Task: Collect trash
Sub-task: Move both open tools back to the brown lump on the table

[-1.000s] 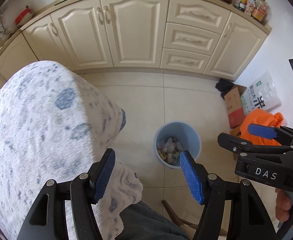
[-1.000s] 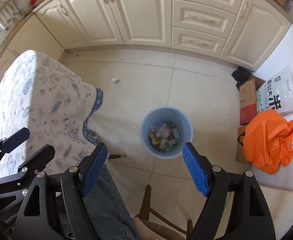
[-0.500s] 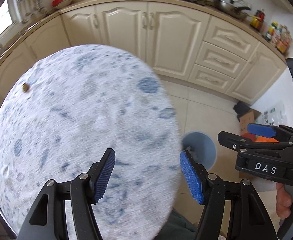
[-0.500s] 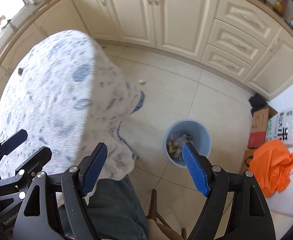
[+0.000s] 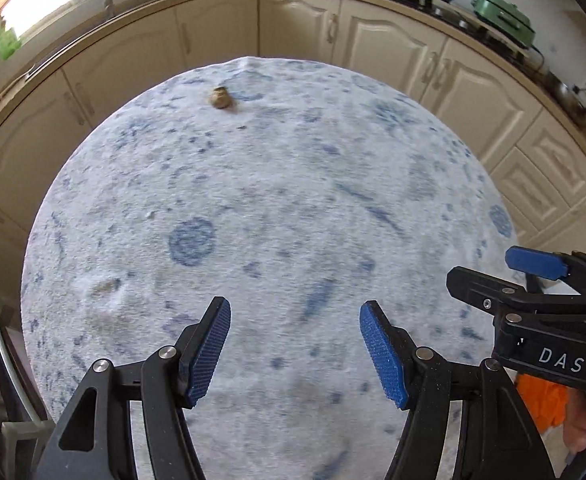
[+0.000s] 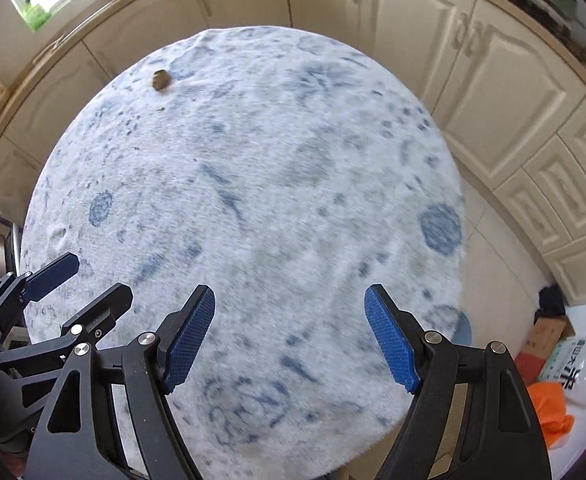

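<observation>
Left wrist view: my tongs (image 5: 295, 350) are hanging spread, empty; small brown crumpled scrap (image 5: 221, 98) is lying far ahead-left on blue-patterned white-clothed round worktop (image 5: 293, 208).

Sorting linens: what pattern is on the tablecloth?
White tablecloth with blue floral motifs; right wrist view shows it best.

A round table (image 5: 333, 208) in blue-patterned white cloth bears one small brown scrap (image 5: 221, 98).

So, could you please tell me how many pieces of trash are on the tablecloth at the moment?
1: a small brown scrap near the far edge of the round tablecloth, toward the left. A tiny crumb beside it may be another; nothing else shows.
</observation>
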{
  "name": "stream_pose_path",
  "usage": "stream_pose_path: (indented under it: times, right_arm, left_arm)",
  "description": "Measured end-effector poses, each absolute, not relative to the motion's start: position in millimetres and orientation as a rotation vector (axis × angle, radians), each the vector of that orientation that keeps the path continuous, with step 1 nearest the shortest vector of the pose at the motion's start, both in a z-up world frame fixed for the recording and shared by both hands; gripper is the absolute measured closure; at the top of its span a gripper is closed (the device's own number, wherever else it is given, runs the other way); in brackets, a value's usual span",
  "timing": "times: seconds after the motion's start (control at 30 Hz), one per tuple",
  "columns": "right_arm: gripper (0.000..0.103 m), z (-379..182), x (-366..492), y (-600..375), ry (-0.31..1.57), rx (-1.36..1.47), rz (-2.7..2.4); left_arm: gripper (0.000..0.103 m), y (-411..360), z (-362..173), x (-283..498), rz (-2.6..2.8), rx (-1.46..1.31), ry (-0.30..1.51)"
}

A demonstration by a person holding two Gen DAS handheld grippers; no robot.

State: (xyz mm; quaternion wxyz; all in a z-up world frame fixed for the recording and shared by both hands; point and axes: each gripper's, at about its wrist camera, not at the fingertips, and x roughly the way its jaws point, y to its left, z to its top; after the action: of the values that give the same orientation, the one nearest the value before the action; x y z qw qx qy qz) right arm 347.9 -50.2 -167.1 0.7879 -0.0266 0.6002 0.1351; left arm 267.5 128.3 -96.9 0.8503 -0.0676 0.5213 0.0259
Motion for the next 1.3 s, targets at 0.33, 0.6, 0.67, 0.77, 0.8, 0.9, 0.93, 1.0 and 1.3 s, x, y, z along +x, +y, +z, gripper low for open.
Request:
stream_pose_path:
  times: [0.33,0.6,0.67,0.77,0.8,0.9,0.93,1.0,1.3]
  right_arm:
    - [0.024,-165.7,426.1,70.6,1.279,-0.182,0.427]
    - [0.029,-176.1,478.6,138.0,1.253,-0.319,0.441]
    - [0.033,-181.6,491.1,149.7,1.261,-0.325,0.451]
    - [0.037,-192.0,509.7,159.9,1.292,-0.309,0.454]
    - [0.038,-195.1,515.3,161.8,1.303,-0.298,0.456]
    - [0.039,-203.8,533.2,166.7,1.34,-0.261,0.487]
    - [0.042,-205.9,538.6,167.2,1.343,-0.243,0.493]
    - [0.059,-210.4,546.3,168.4,1.344,-0.239,0.484]
    - [0.08,-206.6,547.9,160.8,1.331,-0.22,0.521]
  left_arm:
    - [0.04,241.1,-101.4,314.6,0.228,-0.264,1.095]
    - [0.04,300.4,-116.4,365.1,0.297,-0.305,1.095]
    - [0.04,311.1,-119.1,376.0,0.31,-0.302,1.092]
    - [0.04,324.1,-129.0,394.6,0.322,-0.301,1.094]
    - [0.04,326.8,-132.6,398.8,0.325,-0.298,1.096]
    - [0.038,330.5,-142.4,408.5,0.349,-0.272,1.097]
    - [0.037,330.6,-145.5,410.8,0.352,-0.267,1.1]
    - [0.037,330.4,-152.0,415.1,0.337,-0.274,1.112]
    - [0.036,314.3,-145.4,404.4,0.309,-0.266,1.112]
